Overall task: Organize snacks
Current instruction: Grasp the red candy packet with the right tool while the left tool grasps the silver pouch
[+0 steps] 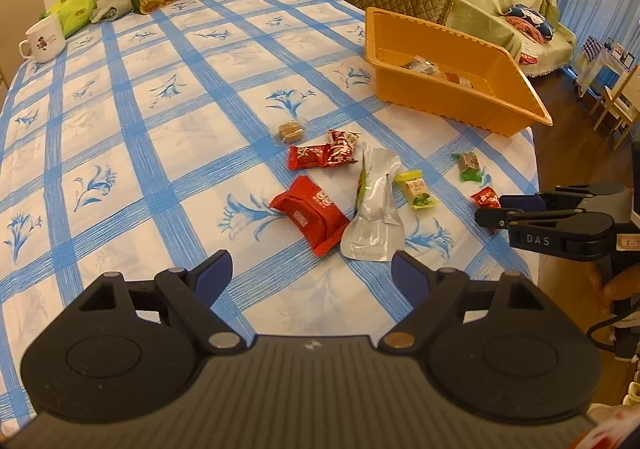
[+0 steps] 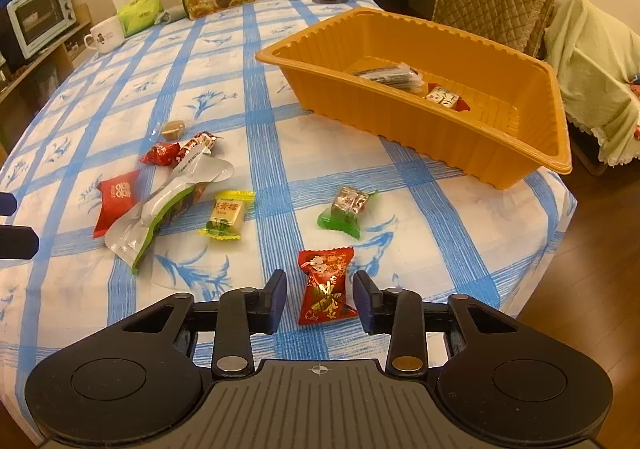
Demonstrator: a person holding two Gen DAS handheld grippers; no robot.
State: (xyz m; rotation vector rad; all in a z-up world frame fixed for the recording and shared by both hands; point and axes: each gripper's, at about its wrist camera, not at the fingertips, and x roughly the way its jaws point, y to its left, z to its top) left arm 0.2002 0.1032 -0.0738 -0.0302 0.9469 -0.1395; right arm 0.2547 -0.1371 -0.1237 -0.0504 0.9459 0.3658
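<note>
We have our right tool (image 2: 320, 299) down on the bench (image 2: 280, 89) near edge, its jaws spread either side of a red candy (image 2: 325, 291) — not yet pressing it; our left tool (image 1: 312, 273) hangs spread; the orange tray (image 2: 500, 153) sits far right

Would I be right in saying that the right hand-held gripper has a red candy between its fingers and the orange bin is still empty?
Not quite: the orange bin is not empty; the right wrist view shows a few wrapped snacks inside. The red candy does sit between the right hand-held gripper fingers.
</note>
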